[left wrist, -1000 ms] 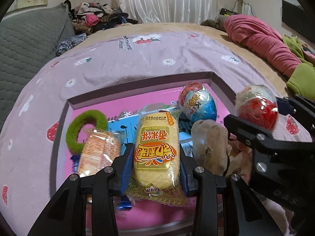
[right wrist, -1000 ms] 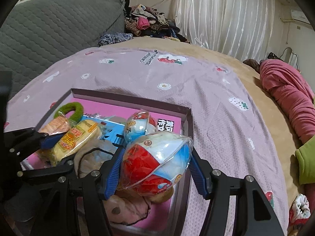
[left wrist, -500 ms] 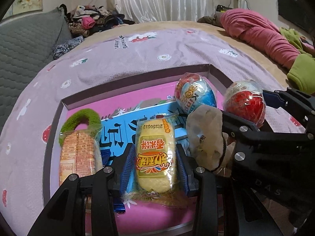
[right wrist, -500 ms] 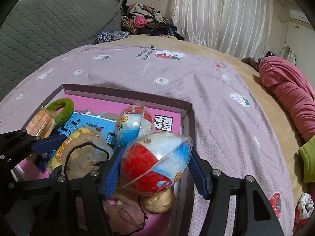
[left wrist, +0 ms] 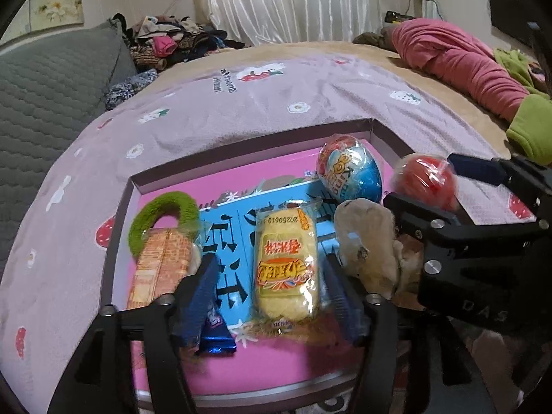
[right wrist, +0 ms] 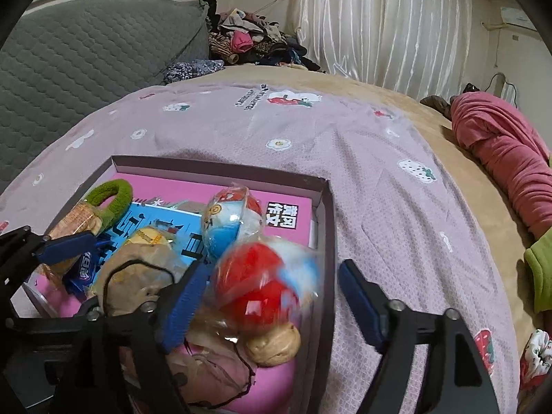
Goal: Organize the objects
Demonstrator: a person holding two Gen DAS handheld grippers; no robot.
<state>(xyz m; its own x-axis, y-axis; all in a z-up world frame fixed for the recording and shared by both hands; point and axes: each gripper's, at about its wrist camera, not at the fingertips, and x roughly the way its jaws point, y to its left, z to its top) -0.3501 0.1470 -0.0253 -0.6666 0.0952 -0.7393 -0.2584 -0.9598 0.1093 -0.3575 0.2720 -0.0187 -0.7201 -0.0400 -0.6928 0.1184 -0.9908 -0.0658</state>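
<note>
A shallow box with a pink inside (left wrist: pixel 241 172) (right wrist: pixel 220 169) lies on the bed. My left gripper (left wrist: pixel 272 296) is open, its jaws spread either side of a yellow rice-cake pack (left wrist: pixel 286 262) that lies in the box. My right gripper (right wrist: pixel 276 293) is open over the box's right side. A red, white and blue wrapped toy egg (right wrist: pixel 265 286) (left wrist: pixel 427 179) is blurred between its jaws, free of the pads. A second wrapped egg (left wrist: pixel 348 169) (right wrist: pixel 231 220) lies in the box behind it.
The box also holds a green ring (left wrist: pixel 162 214), an orange snack pack (left wrist: pixel 158 269), a blue wrapper (left wrist: pixel 214 341), beige pouches (left wrist: pixel 369 245) and a brown ball (right wrist: pixel 272 345). A pink garment (left wrist: pixel 455 62) and clothes pile (left wrist: pixel 165 41) lie on the bed.
Both grippers have opened. The left one let go of the yellow pack, which now lies in the box. The right one released the toy egg, which is dropping, blurred.
</note>
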